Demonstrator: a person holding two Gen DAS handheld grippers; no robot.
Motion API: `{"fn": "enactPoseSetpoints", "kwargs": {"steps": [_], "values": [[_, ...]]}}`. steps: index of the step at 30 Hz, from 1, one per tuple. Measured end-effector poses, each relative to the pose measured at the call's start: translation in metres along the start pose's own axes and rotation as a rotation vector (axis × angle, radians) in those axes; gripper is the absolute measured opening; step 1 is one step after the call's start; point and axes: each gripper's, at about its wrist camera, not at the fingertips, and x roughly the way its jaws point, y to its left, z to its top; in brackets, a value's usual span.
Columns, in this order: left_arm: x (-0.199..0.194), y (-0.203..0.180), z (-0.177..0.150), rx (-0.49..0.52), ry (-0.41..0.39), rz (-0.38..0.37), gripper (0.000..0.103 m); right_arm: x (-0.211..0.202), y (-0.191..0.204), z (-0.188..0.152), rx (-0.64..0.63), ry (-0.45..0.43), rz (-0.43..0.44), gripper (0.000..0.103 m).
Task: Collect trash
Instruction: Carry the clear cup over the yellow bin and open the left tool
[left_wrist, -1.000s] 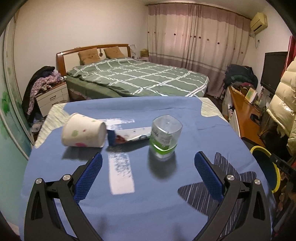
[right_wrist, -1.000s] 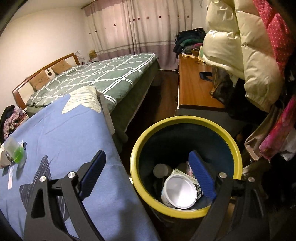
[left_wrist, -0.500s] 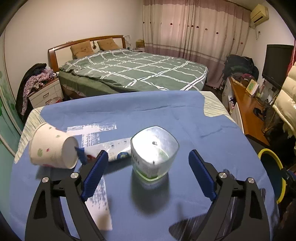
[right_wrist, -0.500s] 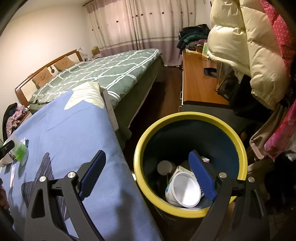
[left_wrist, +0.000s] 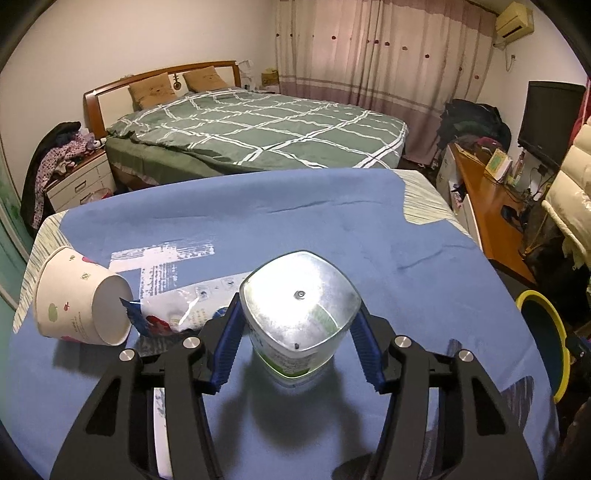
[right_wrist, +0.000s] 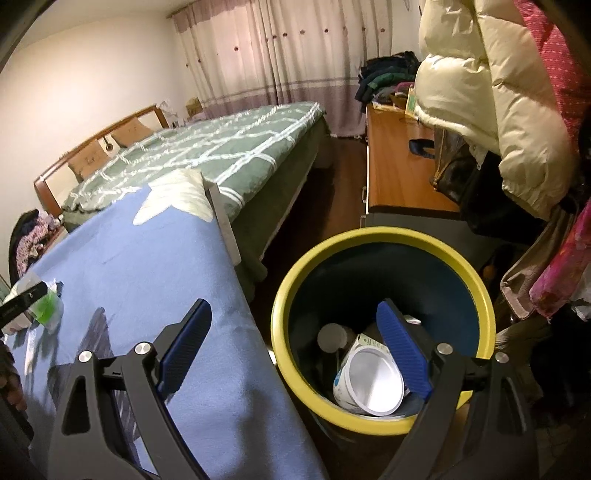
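Because the plastic cup (left_wrist: 299, 317) is standing upside down on the blue desk (left_wrist: 332, 229), the left gripper (left_wrist: 295, 343) is bracketing its walls from both sides; its jaws are sitting narrowed against the cup, though I cannot tell whether they are squeezing yet. At nine o'clock, a paper cup (left_wrist: 79, 299) and a wrapper (left_wrist: 177, 314) are lying. The right gripper (right_wrist: 295, 350) is hanging wide and empty over the bin (right_wrist: 369, 236), probably having just dropped something.

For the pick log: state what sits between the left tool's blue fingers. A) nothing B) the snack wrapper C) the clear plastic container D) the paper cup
C: the left tool has a finger on each side of the upside-down clear plastic container; the paper cup and snack wrapper lie off to its left.
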Motion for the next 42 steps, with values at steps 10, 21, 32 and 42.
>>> {"fn": "enactPoseSetpoints", "kwargs": {"steps": [10, 21, 32, 42], "values": [[-0.036, -0.056, 0.000, 0.080, -0.024, -0.099, 0.055, -0.027, -0.023, -0.005, -0.027, -0.006, 0.015, 0.086], [-0.059, -0.185, 0.000, 0.229, -0.020, -0.287, 0.055, -0.063, -0.076, -0.013, -0.013, -0.029, -0.019, 0.087], [-0.045, -0.319, -0.016, 0.355, 0.055, -0.427, 0.055, -0.077, -0.127, -0.020, 0.059, -0.033, -0.051, 0.088], [-0.009, -0.364, -0.022, 0.357, 0.096, -0.431, 0.074, -0.076, -0.145, -0.023, 0.093, -0.019, -0.062, 0.089]]}}
